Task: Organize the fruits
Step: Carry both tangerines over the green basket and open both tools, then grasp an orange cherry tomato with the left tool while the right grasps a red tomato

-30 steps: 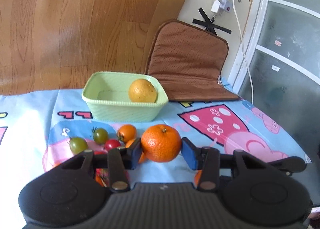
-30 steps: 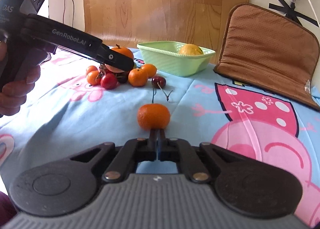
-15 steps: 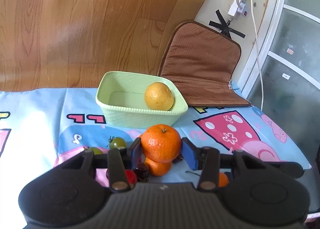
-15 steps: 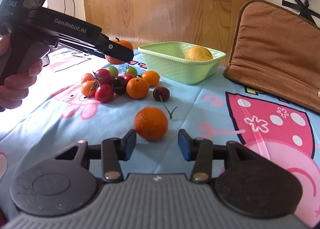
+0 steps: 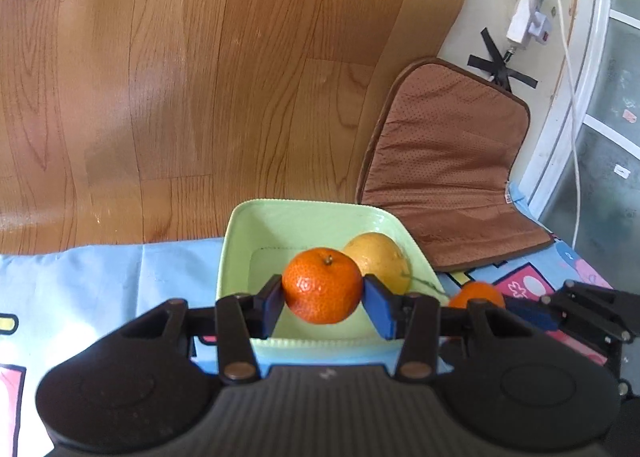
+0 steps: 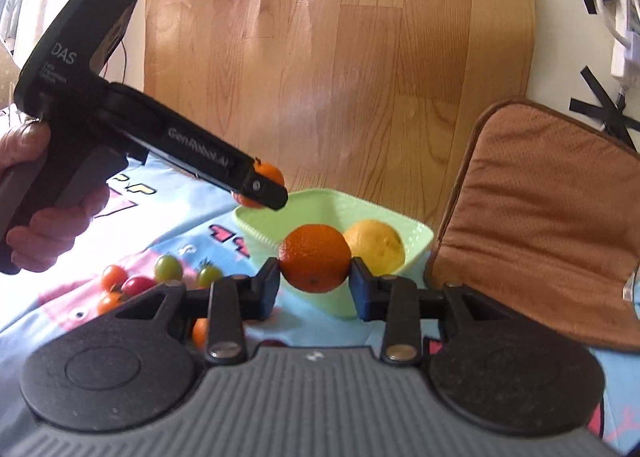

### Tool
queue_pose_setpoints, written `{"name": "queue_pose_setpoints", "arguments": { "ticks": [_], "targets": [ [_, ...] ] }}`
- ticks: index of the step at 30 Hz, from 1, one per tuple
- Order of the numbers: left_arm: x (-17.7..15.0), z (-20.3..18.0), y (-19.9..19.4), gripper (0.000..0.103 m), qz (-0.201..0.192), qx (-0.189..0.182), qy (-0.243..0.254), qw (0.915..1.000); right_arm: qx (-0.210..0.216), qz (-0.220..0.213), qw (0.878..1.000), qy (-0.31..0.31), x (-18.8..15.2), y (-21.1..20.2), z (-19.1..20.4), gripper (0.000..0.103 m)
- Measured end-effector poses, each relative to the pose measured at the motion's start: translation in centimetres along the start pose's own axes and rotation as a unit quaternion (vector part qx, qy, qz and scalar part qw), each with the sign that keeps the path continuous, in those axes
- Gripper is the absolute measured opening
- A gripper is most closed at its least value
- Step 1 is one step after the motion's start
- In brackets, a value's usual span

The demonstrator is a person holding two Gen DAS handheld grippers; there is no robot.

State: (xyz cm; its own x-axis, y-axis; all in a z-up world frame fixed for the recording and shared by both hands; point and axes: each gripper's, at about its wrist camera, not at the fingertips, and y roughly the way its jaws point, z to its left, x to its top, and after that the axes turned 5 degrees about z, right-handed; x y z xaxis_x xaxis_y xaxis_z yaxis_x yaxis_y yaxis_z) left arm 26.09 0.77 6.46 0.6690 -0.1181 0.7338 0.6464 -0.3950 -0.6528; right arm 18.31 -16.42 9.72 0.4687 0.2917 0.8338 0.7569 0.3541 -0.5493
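Observation:
My left gripper is shut on a tangerine and holds it over the near part of the pale green basket. A larger yellow-orange fruit lies in that basket. My right gripper has its jaws closing on a second tangerine, and both pads press on it. It hangs just short of the basket, to the right of the left gripper. In the left wrist view this second tangerine shows at the right.
Several cherry tomatoes, red, orange and green, lie on the cartoon-print cloth left of the basket. A brown cushion leans on the wall at the right. A person's hand holds the left gripper's handle.
The left gripper carried its tangerine forward over the basket. The right gripper opened, closed on the tangerine lying on the cloth and lifted it toward the basket.

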Motion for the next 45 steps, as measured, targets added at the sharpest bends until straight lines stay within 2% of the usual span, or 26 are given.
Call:
{"name": "queue_pose_setpoints", "arguments": {
  "ticks": [6,13,17,21,24,28,33,36,42,44,45],
  "targets": [
    [0.6,0.6,3.9,0.042,0.032,0.019,-0.004,0.9993,-0.027,0.032,0.999,0.019,0.8,5.1,-1.8,0.041],
    [0.8,0.0,4.4,0.051,0.037,0.022,0.009,0.9991,-0.024,0.036,0.999,0.016,0.3,5.0,-1.3,0.042],
    [0.9,0.4,1.9,0.051,0.019,0.018,-0.002,0.9997,-0.018,0.023,0.999,0.027,0.6,3.4,-1.1,0.042],
    [-0.4,1.7,-3.0,0.051,-0.014,0.008,-0.027,0.9995,0.005,0.012,0.999,0.036,0.1,0.3,0.0,0.042],
    [-3.0,3.0,-6.7,0.051,-0.035,0.007,-0.048,0.9982,0.044,0.017,0.998,0.043,-1.1,-1.7,1.3,0.042],
    [-7.3,5.0,-9.8,0.051,-0.041,0.007,-0.091,0.9950,0.093,0.038,0.994,0.048,-2.3,-2.9,3.7,0.042],
    [-12.1,7.8,-11.5,0.051,-0.032,0.007,-0.149,0.9882,0.113,0.047,0.992,0.014,-1.9,-2.2,6.9,0.042],
    [-13.5,9.1,-12.1,0.051,-0.031,0.004,-0.173,0.9844,0.118,0.050,0.992,-0.002,-1.5,-1.2,8.2,0.042],
    [-13.8,9.7,-11.9,0.051,-0.032,-0.017,-0.176,0.9837,0.109,0.071,0.992,-0.006,-1.3,1.3,9.4,0.042],
    [-13.7,9.6,-11.4,0.051,-0.028,-0.025,-0.173,0.9842,0.111,0.075,0.991,-0.004,-1.4,1.3,9.6,0.033],
    [-13.5,9.5,-11.1,0.052,-0.026,-0.028,-0.170,0.9846,0.109,0.078,0.991,-0.004,-1.3,1.1,9.6,0.033]
  ]
}}
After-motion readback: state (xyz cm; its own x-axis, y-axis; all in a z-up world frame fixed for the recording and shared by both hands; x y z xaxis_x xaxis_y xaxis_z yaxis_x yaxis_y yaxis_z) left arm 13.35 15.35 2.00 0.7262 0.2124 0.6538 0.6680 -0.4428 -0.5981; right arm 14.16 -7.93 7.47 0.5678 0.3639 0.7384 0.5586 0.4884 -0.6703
